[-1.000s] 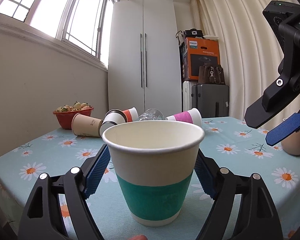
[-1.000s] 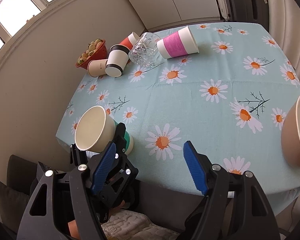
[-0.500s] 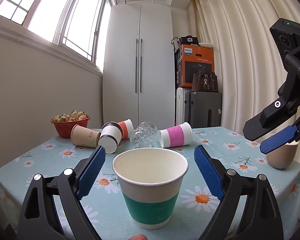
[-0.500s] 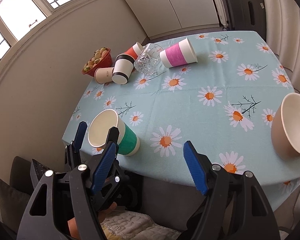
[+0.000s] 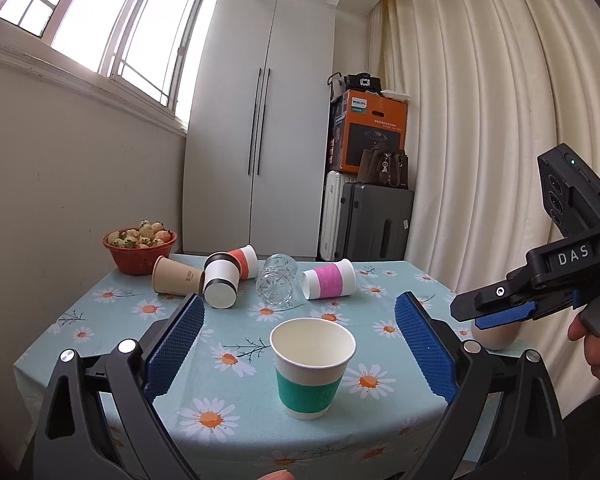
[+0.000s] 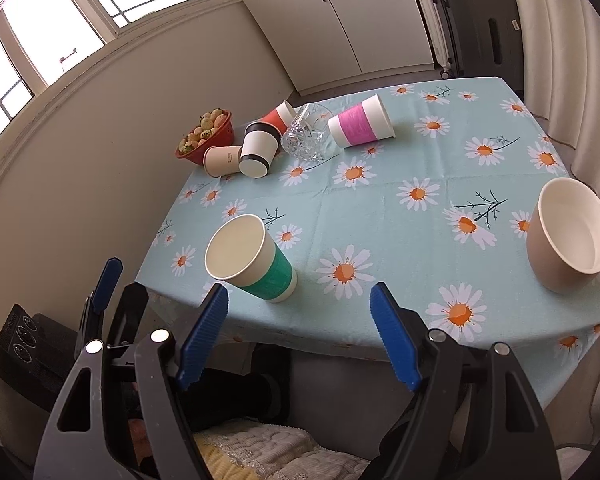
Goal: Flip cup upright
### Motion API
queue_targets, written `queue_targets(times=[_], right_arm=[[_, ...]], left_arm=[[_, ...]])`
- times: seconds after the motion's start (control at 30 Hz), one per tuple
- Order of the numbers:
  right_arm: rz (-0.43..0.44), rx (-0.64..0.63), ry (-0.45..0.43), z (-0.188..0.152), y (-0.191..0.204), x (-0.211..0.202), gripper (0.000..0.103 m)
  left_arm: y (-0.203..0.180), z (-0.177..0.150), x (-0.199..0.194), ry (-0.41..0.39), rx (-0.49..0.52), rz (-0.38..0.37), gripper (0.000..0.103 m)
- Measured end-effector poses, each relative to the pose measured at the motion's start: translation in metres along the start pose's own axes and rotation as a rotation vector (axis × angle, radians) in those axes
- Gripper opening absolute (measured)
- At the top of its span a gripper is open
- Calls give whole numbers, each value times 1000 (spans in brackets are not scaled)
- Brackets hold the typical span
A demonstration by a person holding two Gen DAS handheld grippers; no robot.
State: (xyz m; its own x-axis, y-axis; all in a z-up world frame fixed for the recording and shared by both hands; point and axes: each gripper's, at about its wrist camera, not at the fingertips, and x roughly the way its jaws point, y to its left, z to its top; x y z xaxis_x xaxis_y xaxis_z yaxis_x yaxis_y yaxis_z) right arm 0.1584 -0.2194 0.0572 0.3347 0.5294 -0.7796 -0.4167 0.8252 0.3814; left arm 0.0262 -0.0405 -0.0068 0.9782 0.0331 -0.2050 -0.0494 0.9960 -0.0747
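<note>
A white paper cup with a green band [image 5: 310,370] stands upright near the table's front edge; it also shows in the right wrist view [image 6: 250,262]. My left gripper [image 5: 298,346] is open and empty, drawn back from the cup, which stands free between and beyond its fingers. My right gripper [image 6: 300,338] is open and empty, above the table's front edge. Several cups lie on their sides at the far end: a pink-banded one [image 5: 328,279], a black-banded one [image 5: 220,283], a red one [image 5: 244,261] and a tan one [image 5: 176,276].
A cut glass tumbler [image 5: 278,284] lies on its side among the far cups. A red bowl of fruit [image 5: 139,249] stands at the far left corner. A beige bowl [image 6: 568,236] stands upright at the right edge. Suitcases and boxes stand behind the table.
My left gripper has opened, let go of the green-banded cup and pulled back from it. The cup stays upright on the table. My right gripper has drawn back and risen slightly.
</note>
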Motion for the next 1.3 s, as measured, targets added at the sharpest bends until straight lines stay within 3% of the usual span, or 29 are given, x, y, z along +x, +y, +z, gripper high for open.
queue_targets(times=[0.27,0.6,1.13,1.3], right_arm=[[-62,-64,-20,-21,19,-1,78],[-93,-119,-69,-39,33,-7,85],[-181,-266,-126,-61,52,-9,86],[-180,-255,-141,-68,49,-12,90]], left_arm=[[15,23,-32,30,19,-43,94],[33,29,-59,103,48,-84,94],[41,11,-55,235,67,-106,94],[43,6,-53,272,59,-92,94]])
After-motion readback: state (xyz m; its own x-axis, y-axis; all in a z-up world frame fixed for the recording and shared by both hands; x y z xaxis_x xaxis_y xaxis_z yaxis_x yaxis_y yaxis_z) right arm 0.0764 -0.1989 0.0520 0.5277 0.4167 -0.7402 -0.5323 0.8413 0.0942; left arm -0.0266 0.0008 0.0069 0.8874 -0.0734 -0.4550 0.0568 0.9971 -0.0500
